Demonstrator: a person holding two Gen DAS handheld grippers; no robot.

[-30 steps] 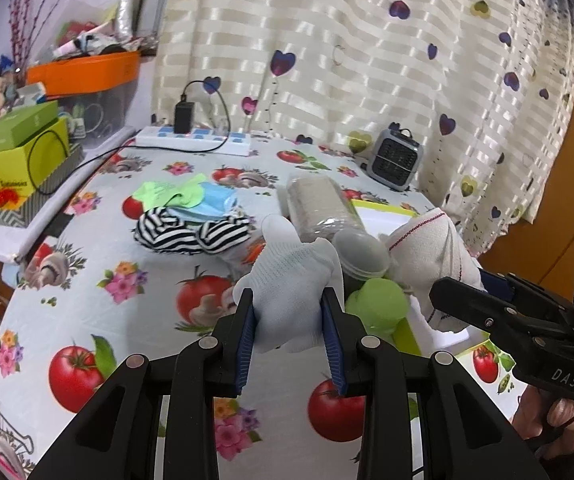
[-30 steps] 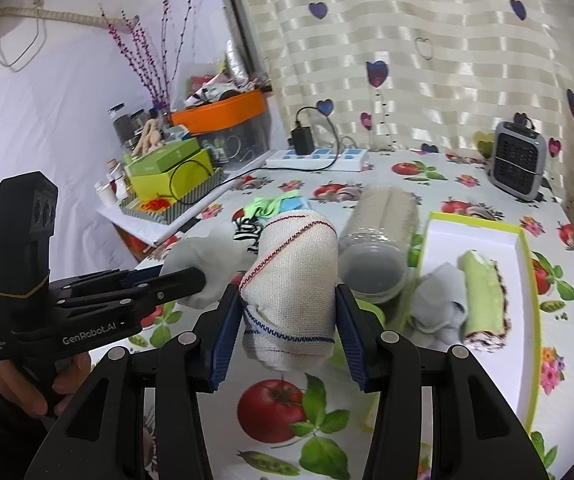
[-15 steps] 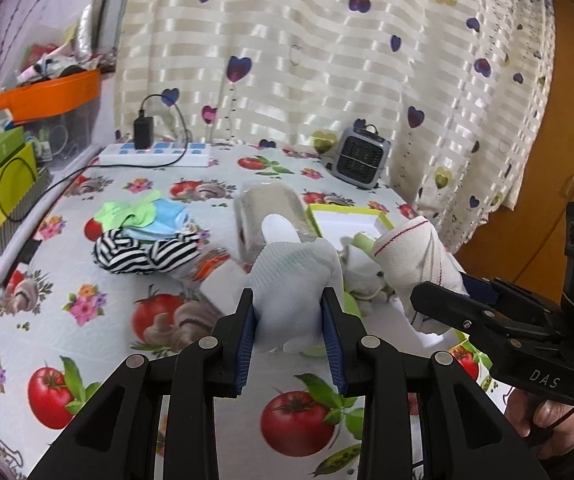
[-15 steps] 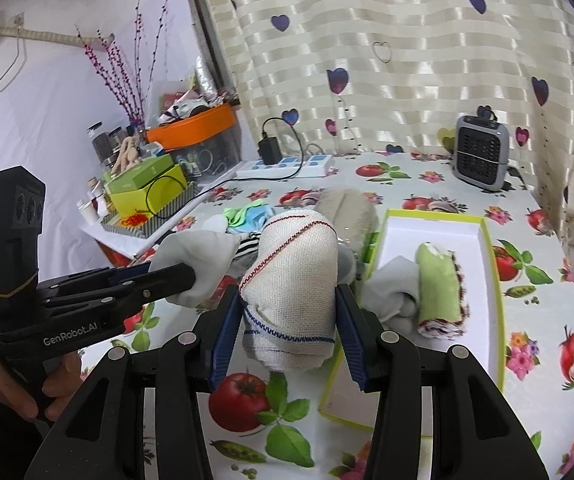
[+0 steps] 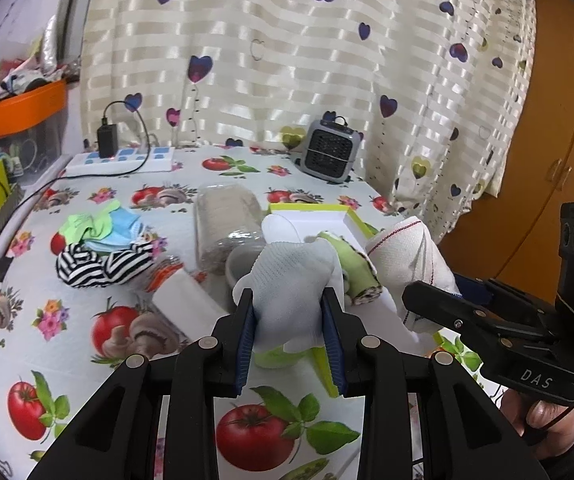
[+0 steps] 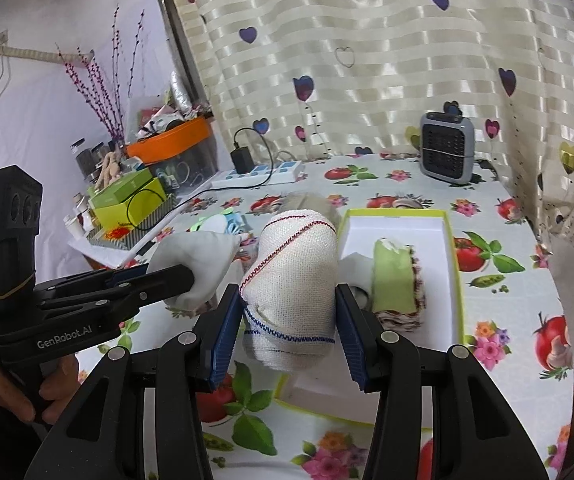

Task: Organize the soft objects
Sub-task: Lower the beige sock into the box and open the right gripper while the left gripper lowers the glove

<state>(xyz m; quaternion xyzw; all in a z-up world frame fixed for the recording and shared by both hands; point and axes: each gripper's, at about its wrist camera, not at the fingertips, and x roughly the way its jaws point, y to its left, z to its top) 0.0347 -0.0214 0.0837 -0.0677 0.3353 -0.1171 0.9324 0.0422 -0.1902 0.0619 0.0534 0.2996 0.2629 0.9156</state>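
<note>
The left claw [image 5: 289, 322] clenched a glove [image 5: 291, 280]; the right claw [image 6: 289, 326] clenched a cloth roll [image 6: 291, 276], centre frame. Released early, either might have missed the tray [image 6: 449, 236].

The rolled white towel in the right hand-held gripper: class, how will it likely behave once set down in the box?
The rolled white towel bulges between the pads, so probably soft and light. Its roundness suggests it may roll; the loose end could unwind.
</note>
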